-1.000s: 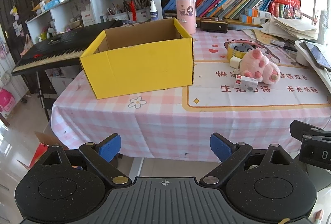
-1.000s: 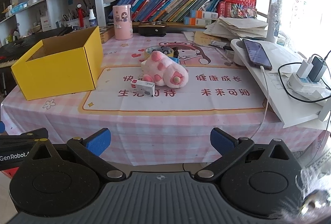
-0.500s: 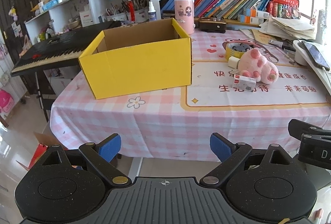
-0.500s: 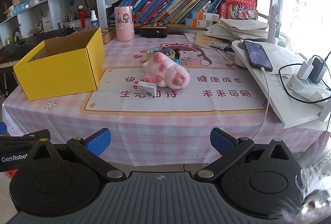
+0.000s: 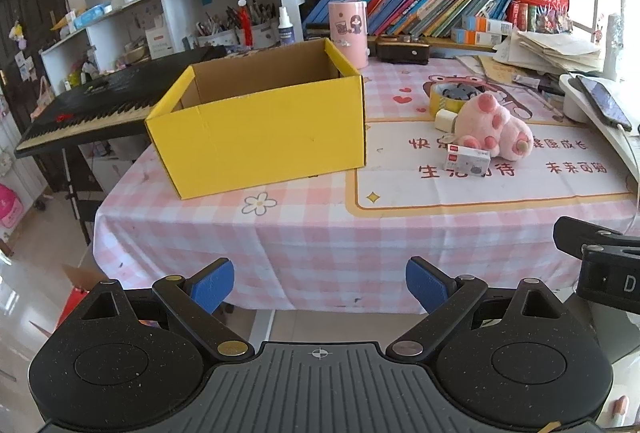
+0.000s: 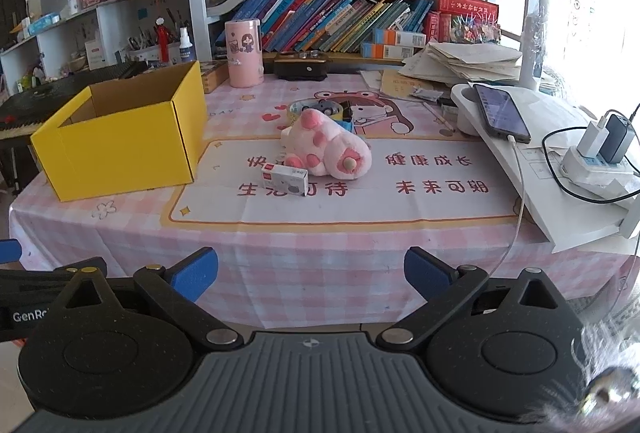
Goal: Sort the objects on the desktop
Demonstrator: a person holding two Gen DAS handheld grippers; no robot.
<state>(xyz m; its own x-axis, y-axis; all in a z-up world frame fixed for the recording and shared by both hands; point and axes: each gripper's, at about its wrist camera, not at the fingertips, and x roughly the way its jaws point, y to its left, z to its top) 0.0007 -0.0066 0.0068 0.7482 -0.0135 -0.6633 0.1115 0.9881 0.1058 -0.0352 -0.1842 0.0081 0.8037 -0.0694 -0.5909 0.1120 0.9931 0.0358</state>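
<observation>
Right wrist view: my right gripper point(image 6: 310, 271) and left gripper point(image 5: 319, 279) both hang spread and empty off the table's near edge. Nothing sorted yet. Plush paw point(image 6: 326, 145) sits mid-table (small box point(image 6: 285, 180) touching it); yellow box point(image 6: 120, 141) waits at the left edge. Next, I'd reach in for the plush.

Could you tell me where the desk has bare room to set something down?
The mat is bare in front of the small white box and the plush paw, out to the white board. The checked cloth strip in front of the yellow box is free too. Behind the paw it is crowded: the tape roll, then papers.
</observation>
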